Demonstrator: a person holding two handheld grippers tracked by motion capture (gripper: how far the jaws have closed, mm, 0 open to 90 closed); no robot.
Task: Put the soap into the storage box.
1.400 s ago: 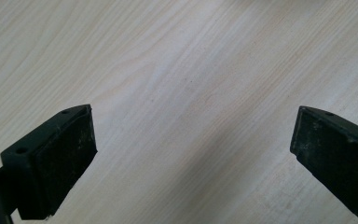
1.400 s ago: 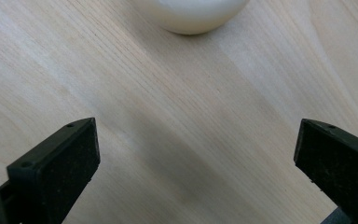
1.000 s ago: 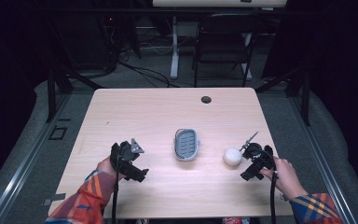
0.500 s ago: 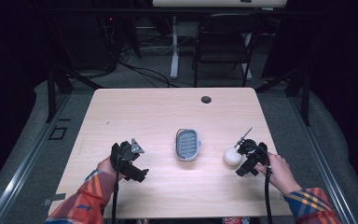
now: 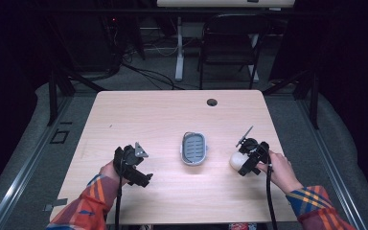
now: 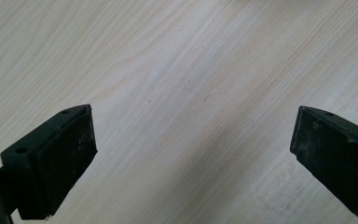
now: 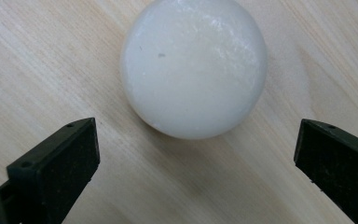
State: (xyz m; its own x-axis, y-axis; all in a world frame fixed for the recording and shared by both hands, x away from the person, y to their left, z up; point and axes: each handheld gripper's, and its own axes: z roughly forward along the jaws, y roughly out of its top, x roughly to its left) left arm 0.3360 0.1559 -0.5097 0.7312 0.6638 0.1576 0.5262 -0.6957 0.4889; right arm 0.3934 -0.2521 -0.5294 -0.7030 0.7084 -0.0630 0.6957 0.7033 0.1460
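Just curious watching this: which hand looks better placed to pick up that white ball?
The right. Its tool is open with the white ball just ahead of its jaws; the left tool faces bare table.

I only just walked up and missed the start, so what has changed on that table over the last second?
The right claw slid left along the table, up to the white ball. Its jaws stand open with the ball just ahead of them, not yet gripped. The ball itself has not moved. The left claw stayed put, open over bare wood, and the small grey tray in the middle of the table lies where it was.
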